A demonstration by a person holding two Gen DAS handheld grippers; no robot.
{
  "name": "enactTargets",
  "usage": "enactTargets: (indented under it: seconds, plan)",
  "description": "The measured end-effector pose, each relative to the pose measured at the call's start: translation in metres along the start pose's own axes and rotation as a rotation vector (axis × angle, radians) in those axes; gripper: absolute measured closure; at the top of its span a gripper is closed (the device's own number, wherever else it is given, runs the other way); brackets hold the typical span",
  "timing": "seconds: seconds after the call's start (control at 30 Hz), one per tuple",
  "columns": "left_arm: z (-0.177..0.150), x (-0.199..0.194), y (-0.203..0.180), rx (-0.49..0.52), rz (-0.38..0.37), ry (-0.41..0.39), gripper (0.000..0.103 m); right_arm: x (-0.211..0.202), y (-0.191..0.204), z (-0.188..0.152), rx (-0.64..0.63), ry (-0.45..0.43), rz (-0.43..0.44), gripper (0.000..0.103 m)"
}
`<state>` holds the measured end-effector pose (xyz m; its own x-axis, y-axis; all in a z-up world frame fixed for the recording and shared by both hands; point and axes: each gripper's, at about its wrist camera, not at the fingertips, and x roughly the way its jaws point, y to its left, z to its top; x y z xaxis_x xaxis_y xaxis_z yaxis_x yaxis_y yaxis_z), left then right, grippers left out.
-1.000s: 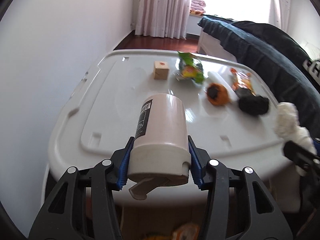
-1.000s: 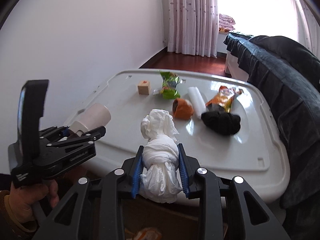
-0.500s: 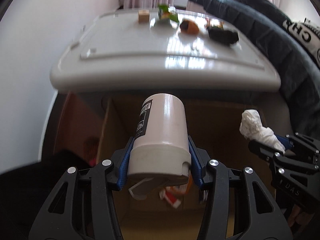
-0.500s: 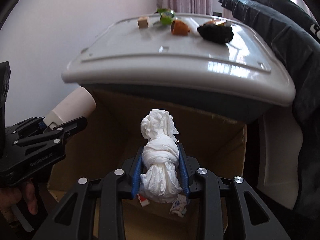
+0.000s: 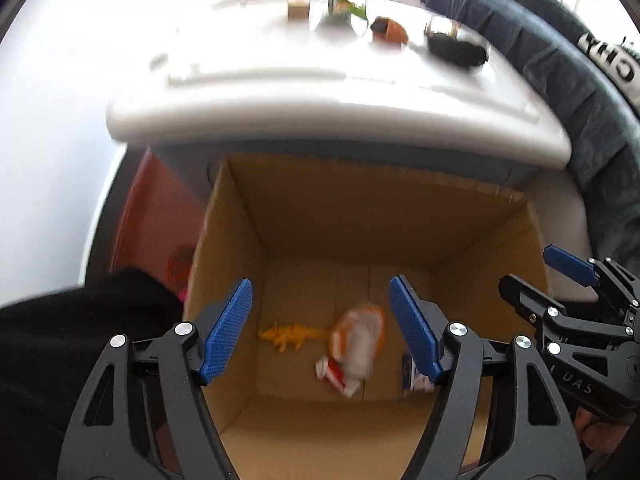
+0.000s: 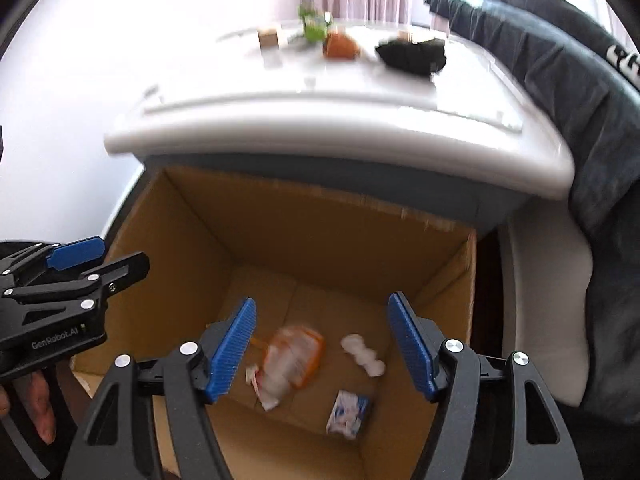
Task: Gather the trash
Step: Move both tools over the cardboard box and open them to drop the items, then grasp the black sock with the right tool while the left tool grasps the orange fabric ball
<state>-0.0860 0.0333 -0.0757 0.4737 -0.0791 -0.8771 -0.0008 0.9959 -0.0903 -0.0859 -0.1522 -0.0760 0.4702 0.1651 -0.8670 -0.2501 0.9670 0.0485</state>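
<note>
My left gripper (image 5: 320, 332) hangs over an open cardboard box (image 5: 360, 208), its jaws opening with nothing between them. Below it a white cup (image 5: 358, 344) shows as a blur inside the box. My right gripper (image 6: 322, 350) is above the same box (image 6: 320, 216), jaws also opening and empty. A white tissue wad (image 6: 362, 354) and the blurred cup (image 6: 288, 360) are down near the box floor. Each view shows the other gripper at its edge: the right gripper (image 5: 526, 268) and the left gripper (image 6: 120, 254).
The box floor holds a yellow scrap (image 5: 288, 336), a red-white wrapper (image 5: 332, 372) and a blue-white packet (image 6: 348, 408). Behind the box, a white lid (image 6: 320, 120) carries a wooden block (image 6: 268, 38), green wrapper (image 6: 314, 26), orange item (image 6: 340, 46) and black lump (image 6: 412, 56). Dark fabric (image 6: 560, 80) lies right.
Both grippers sank from the lid to over the box, then opened. The white cup left the left gripper and the tissue wad left the right one; both dropped into the box.
</note>
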Motion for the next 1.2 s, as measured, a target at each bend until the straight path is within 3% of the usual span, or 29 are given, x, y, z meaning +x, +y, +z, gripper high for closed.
enactTargets:
  seconds: [0.07,0.2,0.3,0.5,0.67,0.8,1.03,1.2]
  plan:
    - [0.012,-0.018,0.000,0.014,0.007,-0.105,0.033,-0.013,-0.002,0.010,-0.012,-0.052,0.003,0.030]
    - [0.043,-0.051,-0.011,0.050,0.009,-0.296,0.020,-0.036,-0.004,0.035,-0.046,-0.165,-0.029,0.022]
    - [0.064,-0.063,-0.021,0.064,0.010,-0.369,0.017,-0.043,-0.006,0.061,-0.057,-0.210,-0.044,0.017]
    - [0.094,-0.065,-0.035,0.063,-0.005,-0.416,0.016,-0.038,-0.030,0.105,-0.035,-0.263,-0.101,0.006]
    - [0.105,-0.054,-0.035,0.056,-0.010,-0.421,0.016,-0.020,-0.057,0.133,-0.001,-0.263,-0.163,0.005]
    - [0.116,-0.039,-0.033,0.032,-0.020,-0.390,0.016,0.006,-0.081,0.163,0.041,-0.240,-0.157,0.005]
    - [0.134,-0.014,-0.034,0.009,-0.034,-0.351,0.016,0.062,-0.085,0.204,-0.066,-0.217,-0.231,0.005]
    - [0.138,-0.003,-0.033,0.018,-0.020,-0.350,0.016,0.098,-0.085,0.225,-0.116,-0.185,-0.233,0.005]
